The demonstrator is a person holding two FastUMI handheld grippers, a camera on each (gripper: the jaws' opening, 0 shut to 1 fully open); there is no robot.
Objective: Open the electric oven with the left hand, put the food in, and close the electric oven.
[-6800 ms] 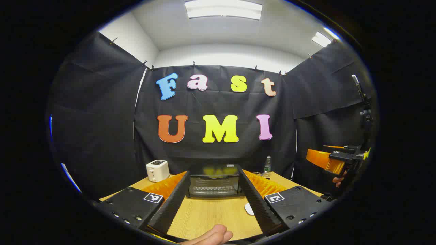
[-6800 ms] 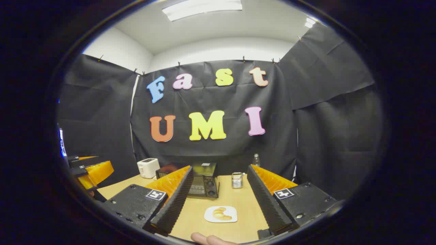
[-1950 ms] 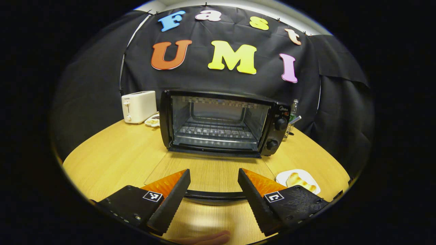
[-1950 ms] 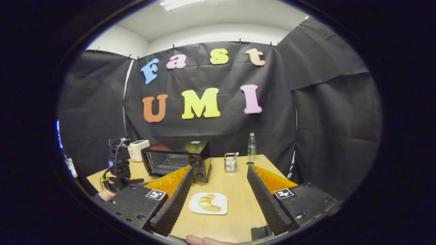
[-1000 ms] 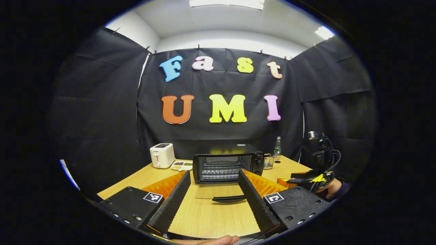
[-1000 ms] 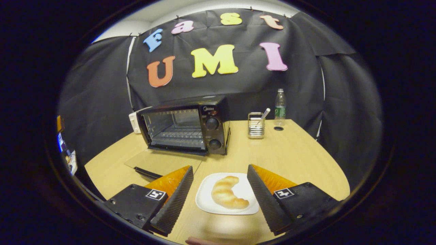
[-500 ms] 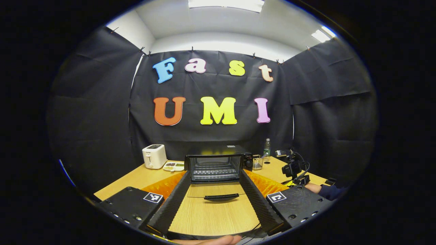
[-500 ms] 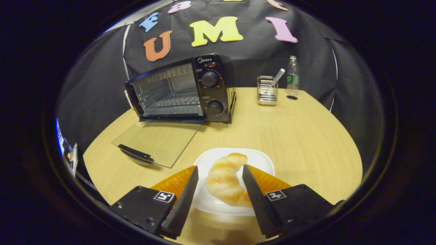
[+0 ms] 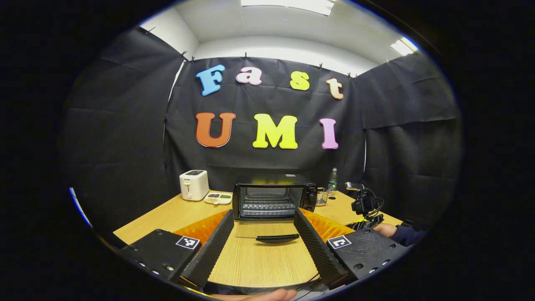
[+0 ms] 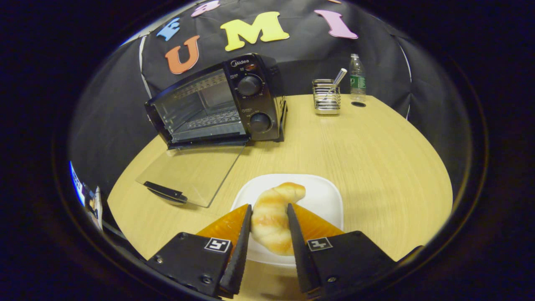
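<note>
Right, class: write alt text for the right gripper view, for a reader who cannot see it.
The right hand-held gripper closes on a croissant that lies on a white plate on a wooden table. Behind, a black electric oven stands with its glass door folded down flat, a wire holder and a bottle to its right.

A white toaster (image 9: 194,184) stands at the back left of the wooden table (image 9: 167,215), with a small divided snack dish (image 9: 217,198) just beside it. At the back right, a wire cutlery holder (image 10: 326,97) holds 1 utensil, and a clear plastic bottle (image 10: 356,77) stands near it, its cap (image 10: 358,104) lying on the table close by.
</note>
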